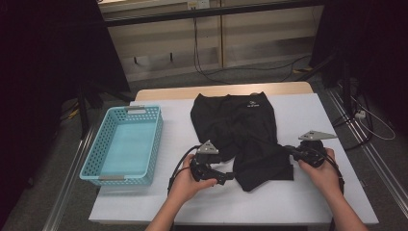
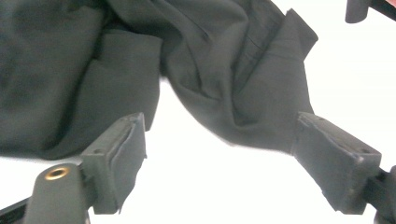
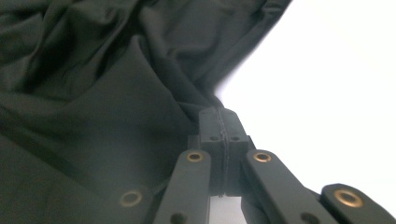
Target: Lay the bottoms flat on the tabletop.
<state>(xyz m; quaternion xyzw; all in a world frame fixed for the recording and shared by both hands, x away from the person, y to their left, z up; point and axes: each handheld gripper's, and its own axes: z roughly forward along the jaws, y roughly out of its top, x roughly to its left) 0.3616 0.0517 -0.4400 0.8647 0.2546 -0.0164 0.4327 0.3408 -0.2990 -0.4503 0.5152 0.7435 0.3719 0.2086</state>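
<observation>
A crumpled black garment [image 1: 235, 120] lies on the white table [image 1: 192, 202], its lower part folded over toward the front. My left gripper [image 1: 230, 177] is at the garment's front left edge; in the left gripper view it [image 2: 219, 126] stands open, the garment [image 2: 233, 70] lying just ahead of the pads [image 2: 126, 149] and a fold reaching down between them without touching. My right gripper [image 1: 292, 151] is at the garment's right edge. In the right gripper view it [image 3: 218, 122] is shut, pinching the garment's [image 3: 93, 93] edge at the jaw tips.
A light blue perforated basket [image 1: 98, 144] stands on the table's left side. White table surface lies in front of and to the right of the garment. Cables run across the floor beyond the table's far wooden edge [image 1: 221, 90].
</observation>
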